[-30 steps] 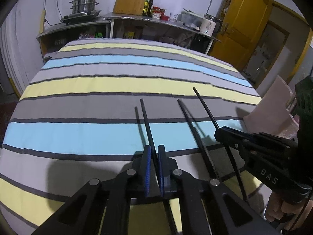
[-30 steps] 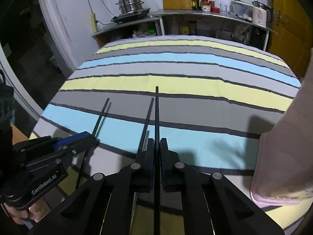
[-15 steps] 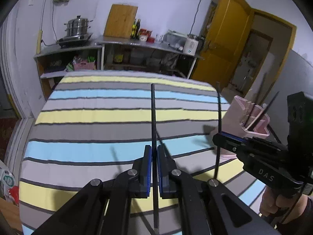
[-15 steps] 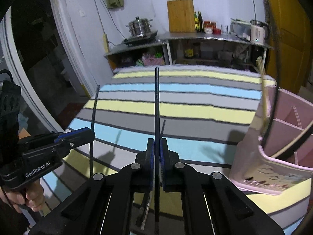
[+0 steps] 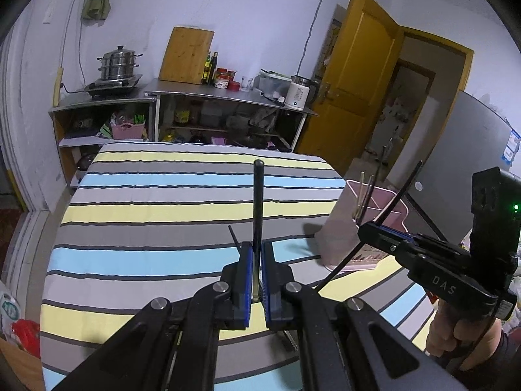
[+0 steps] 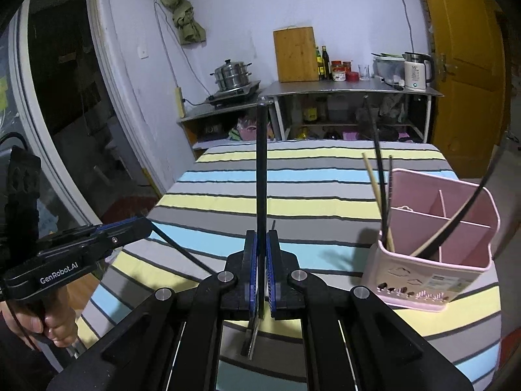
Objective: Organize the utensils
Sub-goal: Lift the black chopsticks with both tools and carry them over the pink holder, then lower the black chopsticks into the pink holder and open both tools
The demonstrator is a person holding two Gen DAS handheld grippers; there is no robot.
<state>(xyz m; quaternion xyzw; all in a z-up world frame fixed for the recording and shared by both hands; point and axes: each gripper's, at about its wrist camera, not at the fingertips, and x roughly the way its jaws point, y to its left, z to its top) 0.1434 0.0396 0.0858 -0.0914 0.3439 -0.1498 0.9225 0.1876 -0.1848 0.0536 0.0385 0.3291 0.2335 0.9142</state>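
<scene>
A: What stands along the back wall?
B: A steel steamer pot (image 5: 119,63) on a burner, a wooden cutting board (image 5: 187,54) leaning, and a white kettle (image 6: 415,71).
A: And right?
B: A yellow door (image 5: 356,75).

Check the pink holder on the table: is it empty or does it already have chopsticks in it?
Not empty. The pink holder stands upright on the striped cloth with several chopsticks leaning out of its compartments.

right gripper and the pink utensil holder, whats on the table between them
Nothing: in the right wrist view only bare striped tablecloth separates the right gripper from the pink utensil holder.
</scene>
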